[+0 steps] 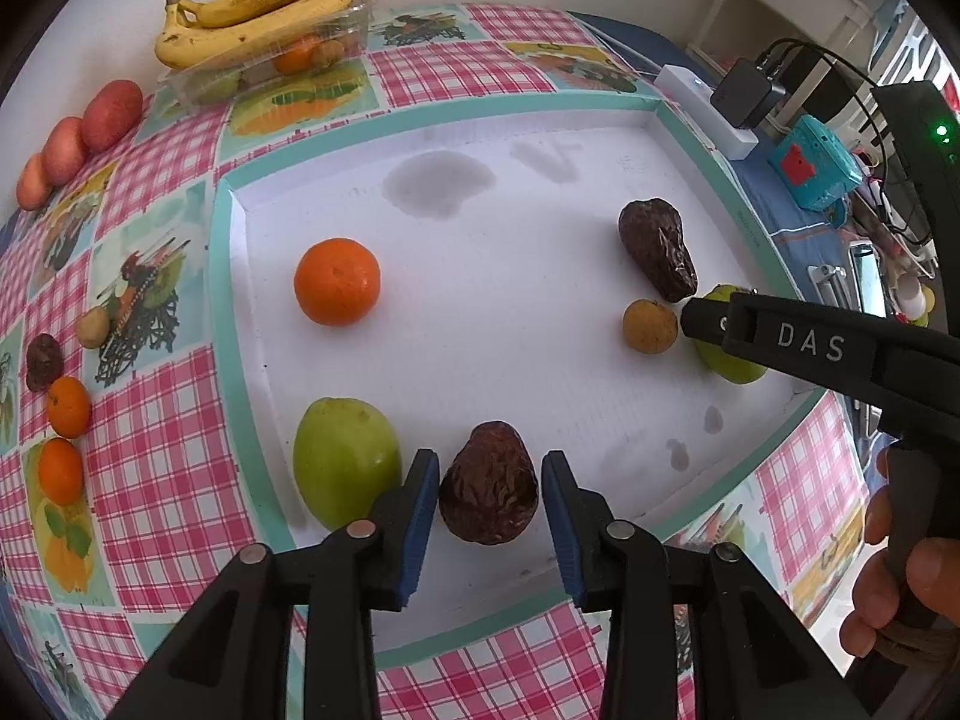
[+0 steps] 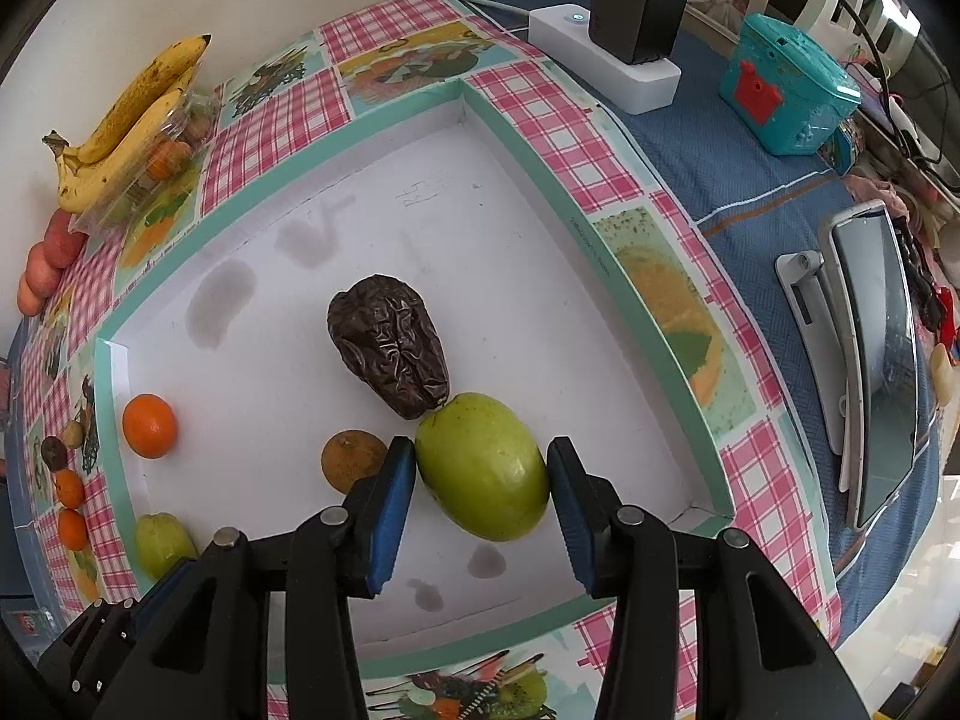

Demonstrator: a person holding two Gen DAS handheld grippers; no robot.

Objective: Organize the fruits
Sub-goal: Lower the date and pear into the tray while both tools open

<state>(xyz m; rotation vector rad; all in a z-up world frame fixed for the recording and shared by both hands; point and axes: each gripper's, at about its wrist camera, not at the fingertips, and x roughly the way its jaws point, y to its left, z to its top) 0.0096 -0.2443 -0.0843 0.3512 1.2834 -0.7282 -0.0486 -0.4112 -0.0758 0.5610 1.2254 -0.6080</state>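
Tongs on the left (image 1: 489, 498) stand slightly parted around a wrinkled dark fruit (image 1: 489, 489) without pressing; right tongs (image 2: 480, 480) bracket a green fruit (image 2: 483, 471), pads apparently touching.

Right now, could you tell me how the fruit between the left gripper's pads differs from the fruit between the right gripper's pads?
The dark wrinkled fruit at the left gripper is brown-black and shrivelled; the green fruit at the right gripper is smooth, glossy and larger. The dark one lies apart from other fruit; the green one touches another wrinkled fruit. Both lie on the white tray.
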